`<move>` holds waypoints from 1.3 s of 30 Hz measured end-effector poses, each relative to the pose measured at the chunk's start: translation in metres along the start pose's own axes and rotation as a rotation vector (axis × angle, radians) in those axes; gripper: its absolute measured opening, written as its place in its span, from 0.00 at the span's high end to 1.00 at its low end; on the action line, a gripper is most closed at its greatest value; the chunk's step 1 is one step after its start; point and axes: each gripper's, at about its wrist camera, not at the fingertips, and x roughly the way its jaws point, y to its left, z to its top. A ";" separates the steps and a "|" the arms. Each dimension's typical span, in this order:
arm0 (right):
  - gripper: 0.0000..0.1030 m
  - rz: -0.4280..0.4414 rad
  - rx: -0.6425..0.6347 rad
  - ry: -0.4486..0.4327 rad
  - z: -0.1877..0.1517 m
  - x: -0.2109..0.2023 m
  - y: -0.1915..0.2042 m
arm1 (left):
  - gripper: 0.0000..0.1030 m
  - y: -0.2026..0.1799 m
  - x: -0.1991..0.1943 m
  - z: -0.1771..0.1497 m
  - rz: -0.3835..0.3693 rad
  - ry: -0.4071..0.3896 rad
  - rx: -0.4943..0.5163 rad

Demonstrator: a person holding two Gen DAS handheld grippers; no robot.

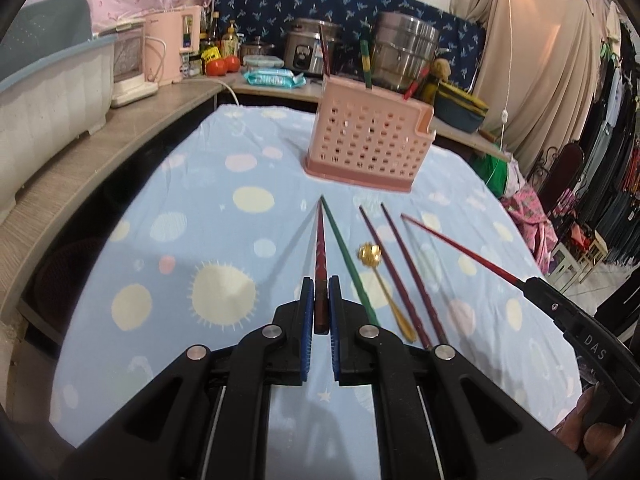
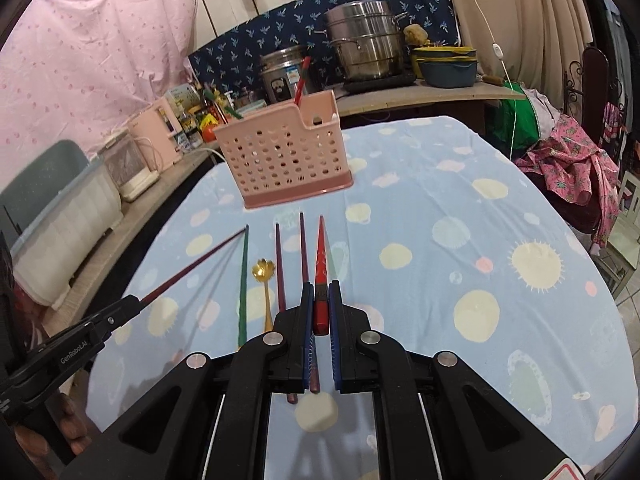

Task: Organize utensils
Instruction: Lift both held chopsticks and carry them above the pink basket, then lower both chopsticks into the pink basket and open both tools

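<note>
The right gripper's arm, seen from the left wrist camera, carries the letters "DAS", and the left gripper's arm, seen from the right wrist camera, reads "GenRobot.AI"; labels on the bottles along the side counter are too small to read. The left gripper point(image 1: 321, 304) has its jaws narrowed onto the thick end of a dark red chopstick point(image 1: 321, 248), whose tip points toward the pink holder point(image 1: 368, 136). The right gripper point(image 2: 321, 308) is clamped likewise on a bright red chopstick point(image 2: 321, 256). On the blue spotted tablecloth point(image 1: 224, 208) between the two lie a green chopstick point(image 1: 348, 264), a gold spoon point(image 1: 384, 288) with a flower-shaped bowl, and two purple chopsticks point(image 1: 404, 272), side by side and pointing at the holder. The pink holder stands upright near the far edge of the table, already holding a few utensils, with bare cloth in front of it. To its right the cloth is wide open as far as the table's rounded edge; on the left a wooden counter point(image 1: 100, 152) with a grey bin runs close beside the table.
</note>
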 end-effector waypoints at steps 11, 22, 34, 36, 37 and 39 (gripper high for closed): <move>0.93 0.025 0.025 -0.103 0.045 -0.028 -0.005 | 0.93 0.003 -0.030 0.055 -0.018 -0.141 -0.013; 0.93 0.040 0.015 -0.209 0.114 -0.036 -0.012 | 0.93 -0.010 -0.045 0.132 -0.047 -0.277 0.014; 0.93 0.075 -0.012 -0.335 0.211 -0.029 -0.002 | 0.93 -0.036 -0.057 0.234 -0.079 -0.449 0.053; 0.93 0.069 -0.021 -0.359 0.228 -0.024 0.003 | 0.93 -0.044 -0.053 0.256 -0.093 -0.470 0.053; 0.93 0.065 -0.022 -0.371 0.238 -0.020 0.005 | 0.93 -0.046 -0.050 0.264 -0.098 -0.476 0.054; 0.93 0.060 -0.017 -0.385 0.255 -0.011 0.007 | 0.93 -0.052 -0.043 0.282 -0.099 -0.499 0.051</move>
